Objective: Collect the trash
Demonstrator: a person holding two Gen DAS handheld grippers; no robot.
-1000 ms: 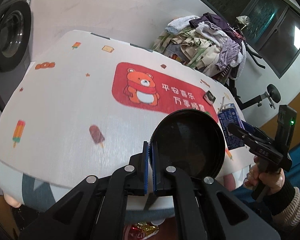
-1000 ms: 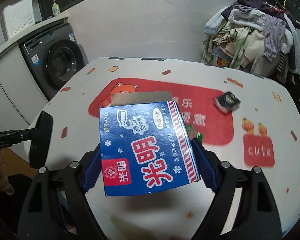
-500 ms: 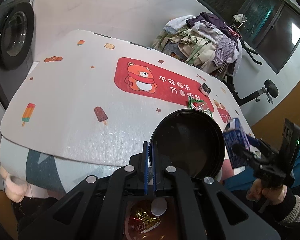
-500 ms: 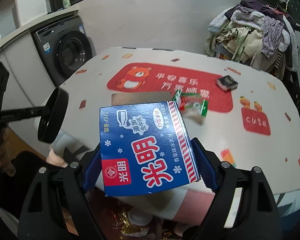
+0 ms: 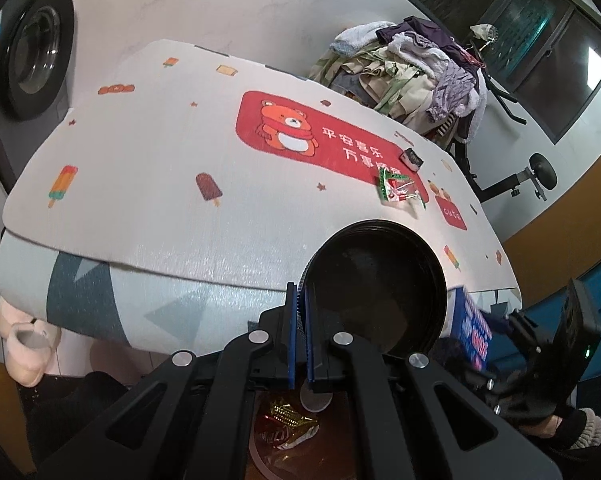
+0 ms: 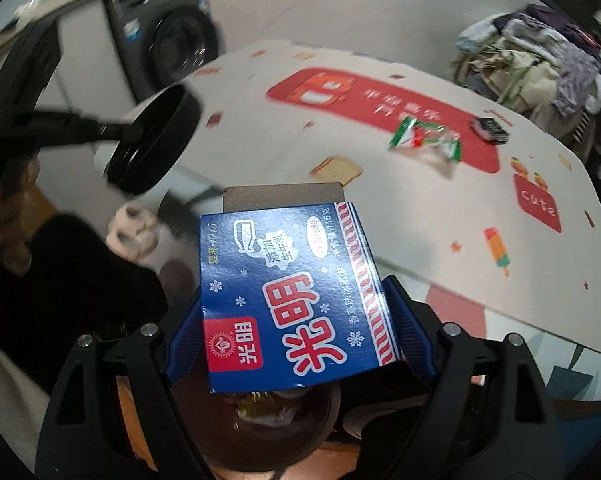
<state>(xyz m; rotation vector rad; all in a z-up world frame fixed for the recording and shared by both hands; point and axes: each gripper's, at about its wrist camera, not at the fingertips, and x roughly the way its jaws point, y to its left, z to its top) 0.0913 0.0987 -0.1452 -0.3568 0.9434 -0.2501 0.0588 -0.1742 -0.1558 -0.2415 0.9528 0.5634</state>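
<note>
My right gripper (image 6: 298,308) is shut on a blue ice-cream carton (image 6: 288,292) with red lettering, held off the table's near edge above a brown bin (image 6: 260,436) holding wrappers. The same carton (image 5: 474,332) shows at lower right of the left wrist view. My left gripper (image 5: 299,320) is shut on the rim of a round black lid (image 5: 374,284), held upright past the table edge; below it the bin (image 5: 288,424) holds a gold wrapper. On the table lie a green-red-white wrapper (image 5: 396,189) (image 6: 424,140) and a small black packet (image 5: 411,158) (image 6: 490,130).
The table (image 5: 140,184) wears a white cloth with a red bear panel. A heap of clothes (image 5: 412,72) is piled behind it, a washing machine (image 5: 32,56) stands at left, and pink slippers (image 5: 24,344) lie on the floor under the edge.
Both grippers pulled back from over the table to beyond its near edge and sank a little. The carton now hangs over the bin, which has come into view; the wrapper is uncovered.
</note>
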